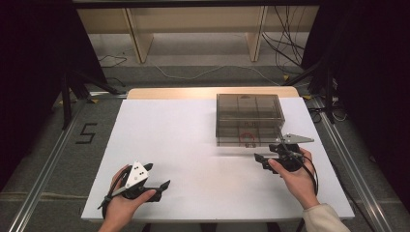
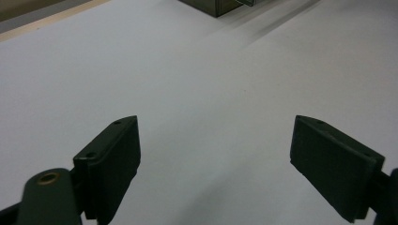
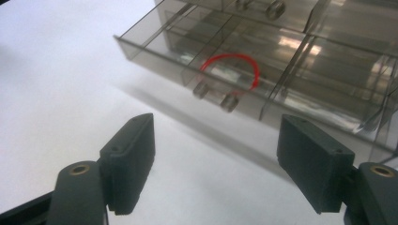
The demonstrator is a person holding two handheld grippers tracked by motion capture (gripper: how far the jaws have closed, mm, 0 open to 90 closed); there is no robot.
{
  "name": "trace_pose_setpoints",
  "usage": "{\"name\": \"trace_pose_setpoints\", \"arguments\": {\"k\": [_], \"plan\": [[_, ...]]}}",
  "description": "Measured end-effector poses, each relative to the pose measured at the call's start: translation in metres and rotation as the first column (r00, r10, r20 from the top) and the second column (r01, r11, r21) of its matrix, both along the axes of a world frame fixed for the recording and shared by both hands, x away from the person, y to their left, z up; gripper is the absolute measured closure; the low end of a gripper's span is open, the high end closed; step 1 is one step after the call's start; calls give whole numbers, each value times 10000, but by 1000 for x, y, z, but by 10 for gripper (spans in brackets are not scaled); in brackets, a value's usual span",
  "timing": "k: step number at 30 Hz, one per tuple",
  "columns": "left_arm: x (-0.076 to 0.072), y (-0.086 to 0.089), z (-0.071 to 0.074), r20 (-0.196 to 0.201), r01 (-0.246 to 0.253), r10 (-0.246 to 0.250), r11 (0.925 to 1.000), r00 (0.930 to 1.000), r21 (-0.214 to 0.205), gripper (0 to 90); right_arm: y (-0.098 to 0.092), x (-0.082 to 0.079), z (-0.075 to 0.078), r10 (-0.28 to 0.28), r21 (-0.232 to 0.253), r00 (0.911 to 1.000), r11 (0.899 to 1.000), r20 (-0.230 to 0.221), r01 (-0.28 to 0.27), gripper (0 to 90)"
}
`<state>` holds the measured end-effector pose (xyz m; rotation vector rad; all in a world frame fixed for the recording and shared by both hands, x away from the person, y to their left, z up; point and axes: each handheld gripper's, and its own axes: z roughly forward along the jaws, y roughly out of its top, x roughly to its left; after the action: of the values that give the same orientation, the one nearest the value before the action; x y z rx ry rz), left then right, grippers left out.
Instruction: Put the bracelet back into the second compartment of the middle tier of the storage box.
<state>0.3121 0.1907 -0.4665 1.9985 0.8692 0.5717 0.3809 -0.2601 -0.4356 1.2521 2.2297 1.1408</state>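
Two claws, both spread wide, with nothing pinched in either. Resting low at the near left of the white table [image 1: 183, 140]: the left claw [image 1: 158, 175], well apart from the work, with bare tabletop between its pads [image 2: 115, 159]. Hovering just in front of the smoky see-through box [image 1: 249, 118], at the far right of the table: the right claw [image 1: 268, 152], pointed at the bottom drawer [image 3: 187, 61].

Looks like the drawer step, either opening it more or pushing it shut. Sticking out a little from the box already, that drawer (front wall ahead of the rest, shadow under it). Sitting on the front wall, just beyond the right claw [image 3: 216, 159]: two small round knobs [image 3: 215, 96], not touched.

Next move, as a guess: bring the right claw forward to the knobs, line the pads up on each side, squeeze softly, then pull or push straight so the light box does not slide. Could use the left claw to hold the box down.

Inside the drawer: thin walls cutting it into little rooms. Lying in the middle room, right behind the knobs: a red ring [image 3: 232, 70]. Hard to tell through the shiny plastic, but probably flat on the floor of that room. Other rooms and the upper drawers: nothing clear to see inside.
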Motion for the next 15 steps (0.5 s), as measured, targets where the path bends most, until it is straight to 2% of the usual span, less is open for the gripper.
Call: {"name": "trace_pose_setpoints", "arguments": {"k": [9, 15], "plan": [[-1, -3, -1, -21, 152, -152, 9999, 9999, 51, 164, -9, -24, -15, 337, 12, 9994, 9994, -92, -337, 262], [-1, -8, -2, -149, 337, -338, 9994, 9993, -69, 165, -11, -31, -20, 382, 66, 9992, 9993, -140, -381, 220]]}}
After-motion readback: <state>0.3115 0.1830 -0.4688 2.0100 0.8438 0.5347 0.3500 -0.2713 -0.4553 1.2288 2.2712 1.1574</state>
